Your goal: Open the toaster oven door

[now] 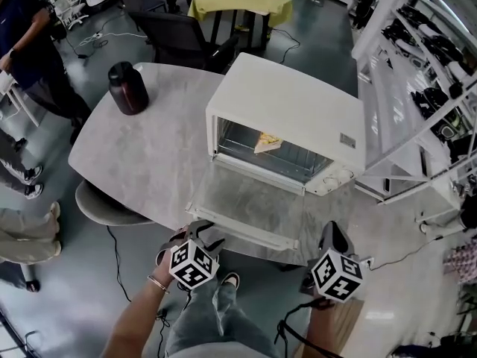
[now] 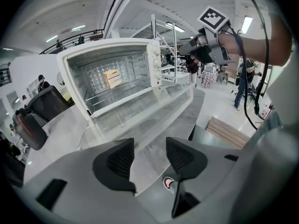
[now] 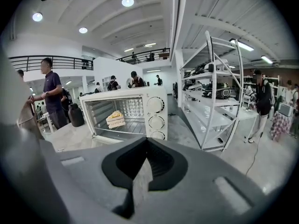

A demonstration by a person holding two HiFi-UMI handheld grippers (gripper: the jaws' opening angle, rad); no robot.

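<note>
Far to the left of the left jaws and well beyond them, a dark jar (image 1: 128, 88) is seen standing on the grey table (image 1: 149, 155). The left gripper (image 2: 149, 160) is held just off the near edge of that table. Its jaws are set apart and nothing is clamped between them. Through the gap only the table's edge and, lower down, a shoe (image 2: 169, 184) are seen.

Just ahead of the left jaws and a little to their right, the glass door (image 1: 250, 200) of the toaster oven (image 1: 291, 118) is found already open. It is folded down on its lower hinge and lies about level over the table. The door is touched by neither gripper. Behind it the white oven is seen with its cavity exposed, and a small piece of food (image 2: 111, 78) is seen resting on the wire rack inside, towards the back. The oven's three knobs (image 3: 155, 105) are stacked on the panel at the cavity's right.

The right gripper (image 3: 145, 164) is held off the table's edge too, to the right of the door's front rim. Its jaws are brought together at the tips and nothing is held between them. From these jaws the open cavity is seen ahead and to the left, and the knobs almost straight ahead. To the right of the right jaws, white shelving (image 3: 219, 101) loaded with equipment is seen standing on the floor, apart from the table.
</note>
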